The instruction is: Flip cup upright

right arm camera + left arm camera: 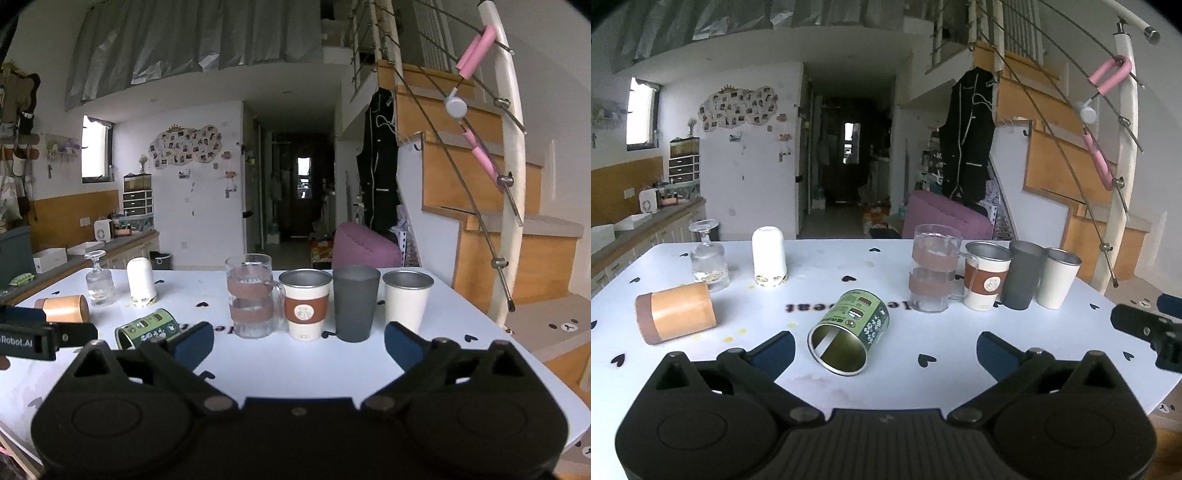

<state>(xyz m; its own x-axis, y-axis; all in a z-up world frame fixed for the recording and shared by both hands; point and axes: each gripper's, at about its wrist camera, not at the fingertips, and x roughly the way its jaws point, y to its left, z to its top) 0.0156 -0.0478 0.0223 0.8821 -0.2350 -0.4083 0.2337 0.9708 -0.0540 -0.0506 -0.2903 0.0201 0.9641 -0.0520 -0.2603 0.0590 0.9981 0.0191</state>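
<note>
Two grippers hang low over the white table point(960, 343), both aimed at the far side; the left gripper point(885, 349) has its blue fingers wide apart and holds nothing; the green tin cup point(849, 328) lies just ahead of it, nearer its left finger point(775, 350), and does not touch either finger; the right gripper point(299, 345) is also spread wide and holds nothing, with bare table between its fingers; in the left view the right gripper shows as a black shape at the right edge, and in the right view the left gripper point(48, 338) sticks in from the left edge.

The green tin cup lies on its side on the table; its long way runs from near-left to far-right; its open mouth faces the left gripper and a bit to the left, and its shut bottom points toward the row of cups; bare table lies all around it.

To its left an orange cup point(676, 317) lies on its side too; behind stand an upside-down glass point(709, 258) and an upside-down white cup point(769, 256); to the right, four cups stand upright in a close row: a glass mug point(934, 273), a brown-band cup point(985, 275), a grey cup point(1023, 275) and a white metal cup point(1057, 277); the table's right edge is near that last cup.
</note>
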